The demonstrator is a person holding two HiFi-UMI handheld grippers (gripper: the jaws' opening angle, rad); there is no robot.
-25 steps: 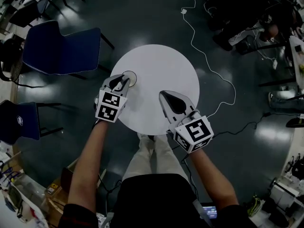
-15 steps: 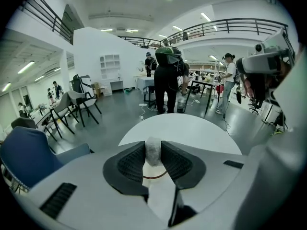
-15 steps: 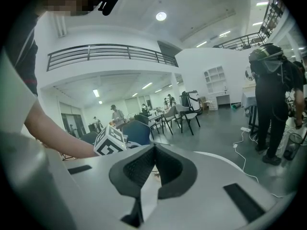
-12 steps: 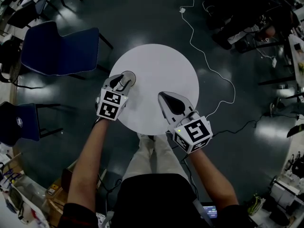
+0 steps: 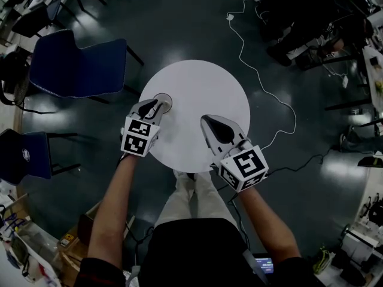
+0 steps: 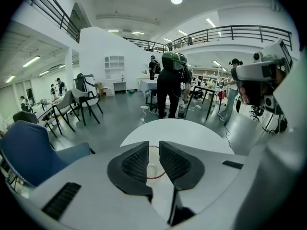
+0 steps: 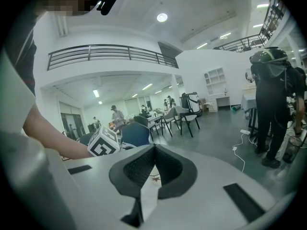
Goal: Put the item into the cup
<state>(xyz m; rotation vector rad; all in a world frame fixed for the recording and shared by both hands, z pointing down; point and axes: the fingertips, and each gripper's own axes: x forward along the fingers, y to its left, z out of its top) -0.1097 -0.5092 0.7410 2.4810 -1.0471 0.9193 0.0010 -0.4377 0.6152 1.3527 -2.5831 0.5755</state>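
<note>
Cup on table
Pale item is seen inside; left gripper jaws, just narrowed, are empty; right gripper jaws are pressed together.

my left tool, jaws just closing with nothing between them, covers the near side of the cup from above. the pale bit inside is too small for me to name, and the cup's rim is half hidden.

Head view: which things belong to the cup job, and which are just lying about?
Job: cup; white round table; left gripper over the cup, jaws just closed partway, nothing between them.
Lying about: blue chair; white floor cable.
</note>
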